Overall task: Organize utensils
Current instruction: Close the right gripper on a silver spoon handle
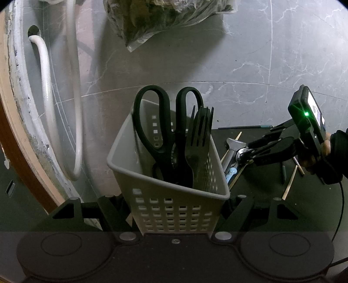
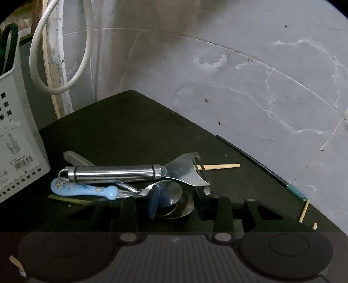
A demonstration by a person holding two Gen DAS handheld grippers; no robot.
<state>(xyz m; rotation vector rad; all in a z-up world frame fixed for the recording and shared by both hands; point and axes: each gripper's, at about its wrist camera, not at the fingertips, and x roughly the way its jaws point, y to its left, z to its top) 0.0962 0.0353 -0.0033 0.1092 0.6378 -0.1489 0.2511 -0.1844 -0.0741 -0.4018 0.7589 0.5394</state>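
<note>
My left gripper [image 1: 176, 205] is shut on a grey perforated utensil basket [image 1: 130, 167], one finger on each side wall. Black-handled scissors [image 1: 156, 130] and black forks [image 1: 200, 141] stand in the basket. The same basket [image 2: 19, 135] shows at the left of the right wrist view. My right gripper [image 2: 176, 202] is down on the black mat [image 2: 130, 122], its blue pad [image 2: 152, 203] against the bowl of a steel spoon [image 2: 167, 191], which sits between the jaws. A steel-handled peeler [image 2: 113, 173] and a blue-handled utensil [image 2: 82, 189] lie just beyond. From the left wrist view, my right gripper [image 1: 244, 154] pinches the shiny spoon.
Wooden chopsticks [image 2: 219, 166] and a thin black stick with a teal tip [image 2: 261, 165] lie on the mat. A white hose [image 1: 45, 87] loops along the wall at left. A plastic bag [image 1: 163, 19] rests on the grey marble floor. A gloved hand [image 1: 326, 148] holds the right gripper.
</note>
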